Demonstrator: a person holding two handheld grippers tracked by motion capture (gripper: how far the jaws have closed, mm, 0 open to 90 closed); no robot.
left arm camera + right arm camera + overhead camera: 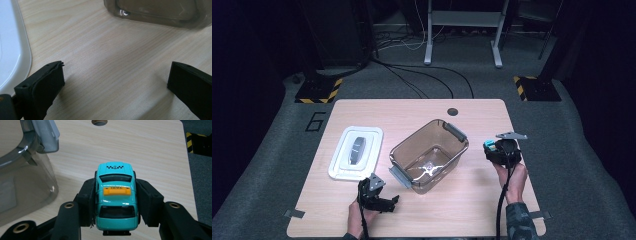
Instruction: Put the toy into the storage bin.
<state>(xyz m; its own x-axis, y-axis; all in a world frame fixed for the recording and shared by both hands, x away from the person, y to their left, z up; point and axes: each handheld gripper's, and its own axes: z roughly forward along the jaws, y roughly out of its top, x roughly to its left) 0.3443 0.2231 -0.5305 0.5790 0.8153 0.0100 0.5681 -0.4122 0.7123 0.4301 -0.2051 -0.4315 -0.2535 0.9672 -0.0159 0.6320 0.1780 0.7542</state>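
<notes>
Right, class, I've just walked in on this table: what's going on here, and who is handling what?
A person works at a wooden table with a gripper in each hand. The right gripper is shut on a turquoise toy taxi, held above the table beside a clear plastic container that stands open. The container's white lid lies apart on the table, to its left. The left gripper sits low near the table's front edge, jaws open, holding nothing.
</notes>
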